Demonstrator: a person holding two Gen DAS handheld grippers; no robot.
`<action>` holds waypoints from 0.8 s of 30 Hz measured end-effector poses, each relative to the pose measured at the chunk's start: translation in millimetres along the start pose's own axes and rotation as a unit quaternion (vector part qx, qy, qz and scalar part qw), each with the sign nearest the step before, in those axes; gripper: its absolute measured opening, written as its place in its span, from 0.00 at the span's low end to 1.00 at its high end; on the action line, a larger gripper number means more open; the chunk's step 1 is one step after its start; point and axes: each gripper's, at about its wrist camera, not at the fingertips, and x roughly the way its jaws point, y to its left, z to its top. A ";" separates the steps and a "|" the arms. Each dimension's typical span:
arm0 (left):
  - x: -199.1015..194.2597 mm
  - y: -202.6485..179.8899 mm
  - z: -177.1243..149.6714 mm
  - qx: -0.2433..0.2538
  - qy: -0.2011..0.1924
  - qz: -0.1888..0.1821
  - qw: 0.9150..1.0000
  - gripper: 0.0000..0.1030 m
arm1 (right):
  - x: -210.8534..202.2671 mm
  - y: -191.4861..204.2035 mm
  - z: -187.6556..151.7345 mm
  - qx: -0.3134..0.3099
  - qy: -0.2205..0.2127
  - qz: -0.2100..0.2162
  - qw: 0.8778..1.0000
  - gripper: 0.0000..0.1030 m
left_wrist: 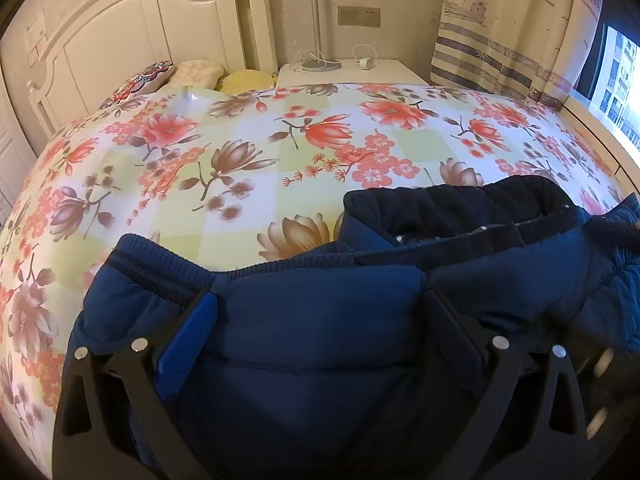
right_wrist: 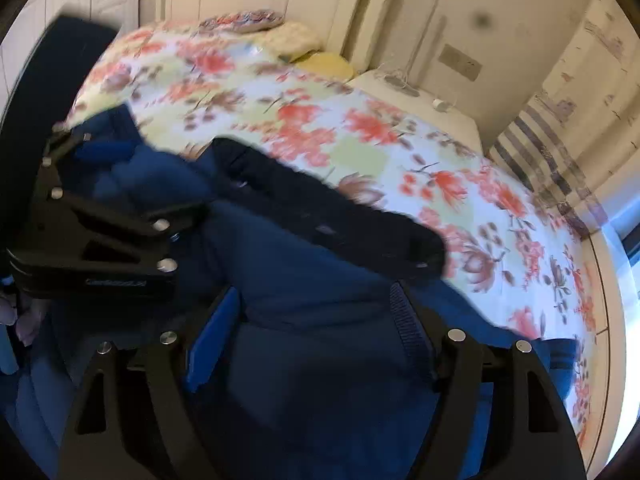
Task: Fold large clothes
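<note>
A navy padded jacket [left_wrist: 320,340] with a black fleece collar [left_wrist: 460,204] and a ribbed band [left_wrist: 160,264] lies bunched at the near edge of the floral bed sheet [left_wrist: 240,140]. My left gripper [left_wrist: 320,292] stands wide open and points down onto the jacket, with a fold bulging between its blue pads [left_wrist: 188,340]. My right gripper [right_wrist: 316,300] is also open over the jacket [right_wrist: 312,264], fabric lying between its fingers. In the right wrist view the left gripper [right_wrist: 132,168] sits close on the left, over the same garment. The collar [right_wrist: 328,216] runs across ahead of both.
The floral bed stretches ahead to a white headboard [left_wrist: 140,20] with pillows [left_wrist: 148,76]. A white nightstand [left_wrist: 352,72] carries a lamp base and a charger. A striped curtain [left_wrist: 520,32] and a bright window [left_wrist: 616,80] are on the right.
</note>
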 end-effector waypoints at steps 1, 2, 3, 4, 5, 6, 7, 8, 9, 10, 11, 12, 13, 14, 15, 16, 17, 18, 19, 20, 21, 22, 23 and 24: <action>0.0 0.6 -0.2 -0.001 0.000 -0.001 1.000 0.98 | -3.7 -7.0 -2.1 0.013 -0.005 -0.010 1.000 0.67; 0.3 1.0 -0.2 -0.002 0.000 -0.002 1.000 0.98 | -7.1 -21.7 -7.1 0.034 -0.008 -0.036 0.999 0.67; 0.4 1.0 0.2 -0.002 0.001 -0.003 1.000 0.98 | -8.1 -34.0 -12.4 0.048 -0.009 -0.063 0.997 0.68; 0.3 0.8 -0.2 -0.002 0.000 -0.003 1.000 0.98 | -10.4 -55.9 -19.9 0.077 -0.011 -0.087 0.993 0.68; 0.2 0.7 -0.2 -0.002 0.000 -0.002 1.000 0.98 | -10.7 -79.1 -28.6 0.114 -0.005 -0.097 0.989 0.68; 0.2 0.4 0.0 -0.002 0.000 -0.002 1.000 0.98 | -7.9 -100.3 -39.0 0.147 0.008 -0.116 0.982 0.69; 0.0 0.7 -0.1 -0.002 0.000 -0.002 1.000 0.98 | -3.0 -115.3 -48.3 0.165 0.017 -0.124 0.978 0.73; -0.1 0.5 -0.1 -0.002 0.000 -0.002 1.000 0.98 | 6.2 -130.3 -58.4 0.186 0.030 -0.108 0.976 0.77; -0.2 -0.6 0.4 0.000 0.000 0.000 1.000 0.98 | 16.9 -144.6 -68.3 0.222 0.042 -0.057 0.973 0.81; -0.3 -1.0 0.1 0.003 0.001 0.003 1.000 0.98 | 22.0 -151.9 -73.8 0.245 0.044 -0.029 0.968 0.81; -0.5 -2.2 0.6 0.006 0.002 0.007 1.000 0.98 | 24.9 -157.8 -77.9 0.262 0.042 -0.011 0.964 0.81; -1.1 -3.9 1.7 0.009 0.004 0.013 1.000 0.98 | 25.3 -157.0 -78.4 0.263 0.040 -0.010 0.964 0.81; -3.6 -6.6 2.3 0.011 0.006 0.022 1.000 0.98 | 25.2 -153.8 -77.4 0.256 0.039 -0.016 0.966 0.81; -7.9 -10.3 3.8 0.014 0.006 0.041 0.999 0.98 | 25.4 -150.9 -76.0 0.249 0.039 -0.024 0.967 0.81; -16.7 -17.4 5.0 0.020 -0.004 0.061 0.998 0.97 | 24.9 -148.2 -76.1 0.245 0.040 -0.029 0.968 0.81; -25.6 -24.6 5.2 0.026 -0.018 0.064 0.997 0.97 | 23.8 -147.3 -77.4 0.243 0.040 -0.032 0.969 0.81; -36.4 -33.7 5.3 0.037 -0.034 0.049 0.998 0.97 | 24.0 -147.4 -77.7 0.243 0.041 -0.032 0.969 0.81; -46.6 -45.3 4.7 0.053 -0.047 0.025 0.997 0.97 | 24.1 -147.3 -78.7 0.244 0.041 -0.031 0.968 0.81; -52.1 -54.5 3.6 0.068 -0.054 0.014 0.996 0.97 | 24.3 -147.2 -79.5 0.245 0.041 -0.030 0.968 0.81; -57.6 -69.4 0.7 0.096 -0.064 0.009 0.993 0.98 | 25.4 -145.4 -79.1 0.246 0.041 -0.030 0.968 0.82; -58.1 -81.1 -3.7 0.124 -0.069 0.008 0.990 0.98 | 24.9 -145.4 -79.3 0.246 0.041 -0.030 0.968 0.82; -51.9 -91.8 -9.0 0.153 -0.063 0.010 0.986 0.98 | 24.8 -145.8 -79.4 0.246 0.041 -0.030 0.968 0.82; -41.5 -97.2 -12.9 0.168 -0.046 0.010 0.985 0.98 | 24.4 -146.0 -79.6 0.247 0.041 -0.029 0.968 0.82; -30.9 -94.0 -13.0 0.158 -0.023 -0.007 0.987 0.98 | 24.2 -147.8 -80.2 0.248 0.040 -0.029 0.967 0.83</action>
